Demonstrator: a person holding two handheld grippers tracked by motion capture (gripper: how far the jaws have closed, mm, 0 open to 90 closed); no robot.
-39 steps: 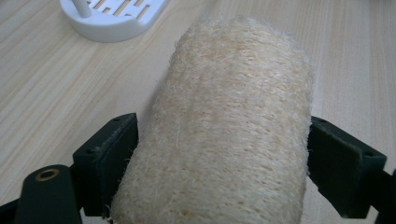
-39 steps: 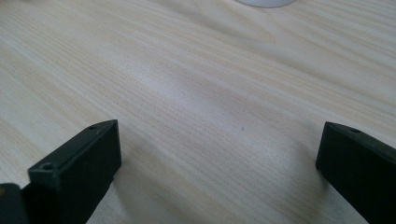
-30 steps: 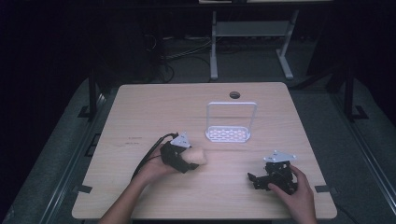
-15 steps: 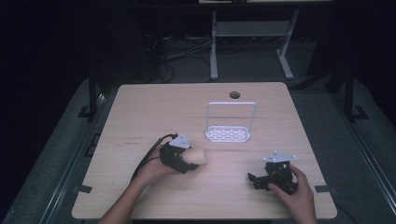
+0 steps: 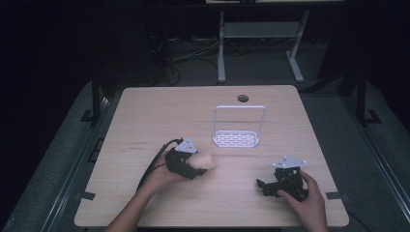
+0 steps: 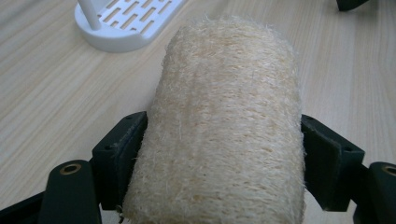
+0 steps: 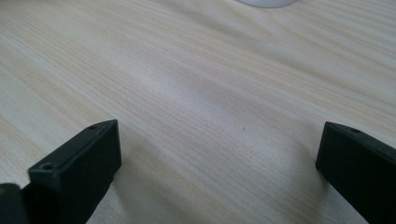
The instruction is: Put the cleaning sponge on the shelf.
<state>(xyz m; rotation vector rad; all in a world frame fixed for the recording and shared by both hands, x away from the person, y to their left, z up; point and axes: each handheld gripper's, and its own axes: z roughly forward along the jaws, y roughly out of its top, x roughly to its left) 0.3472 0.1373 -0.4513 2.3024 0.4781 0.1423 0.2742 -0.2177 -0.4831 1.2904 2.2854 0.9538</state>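
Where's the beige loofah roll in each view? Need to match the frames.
High view: the beige, fibrous loofah roll lies left of centre on the table, at the left hand-held gripper.
Left gripper view: loofah roll fills the centre, both black pads against its sides.
Right gripper view: not in it.
Shared landmark: white slotted plastic rack, whose rim edge tops the right gripper view.

Black grippers (image 5: 186, 164), grey triangular top plates, black cable, screw-holed jaws.

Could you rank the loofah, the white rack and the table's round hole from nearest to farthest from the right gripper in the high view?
From the right gripper:
1. Loofah, to its left, in the left gripper.
2. White rack, beyond, mid-table.
3. Round hole, at the far edge.
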